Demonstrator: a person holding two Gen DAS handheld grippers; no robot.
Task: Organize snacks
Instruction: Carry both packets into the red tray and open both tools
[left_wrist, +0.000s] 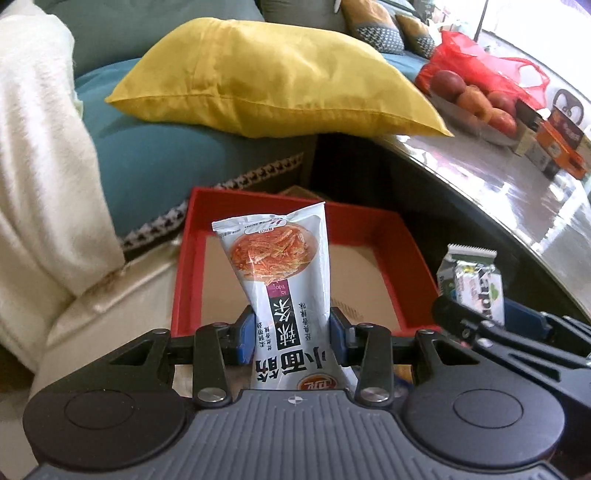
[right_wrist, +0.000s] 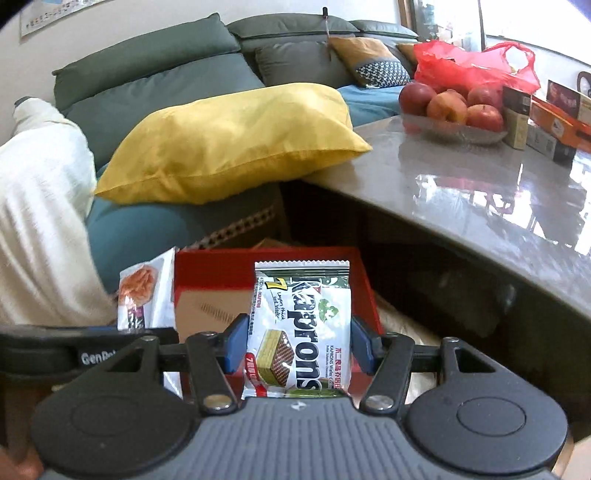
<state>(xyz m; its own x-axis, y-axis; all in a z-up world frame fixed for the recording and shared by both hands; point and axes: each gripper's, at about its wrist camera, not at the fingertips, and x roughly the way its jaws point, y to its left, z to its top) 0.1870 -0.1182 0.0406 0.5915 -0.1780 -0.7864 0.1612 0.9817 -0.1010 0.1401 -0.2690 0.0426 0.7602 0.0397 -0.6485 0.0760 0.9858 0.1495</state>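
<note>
A green sofa (right_wrist: 147, 74) is carrying a yellow pillow (right_wrist: 229, 140) whose corner is overhanging the grey table (right_wrist: 480, 206). Below the table's near edge a red box (left_wrist: 369, 229) is sitting open. Over it, the left gripper (left_wrist: 291, 332) is clenching a white noodle snack packet (left_wrist: 284, 273), and the right gripper (right_wrist: 299, 343) is grasping a wafer packet (right_wrist: 303, 332).
</note>
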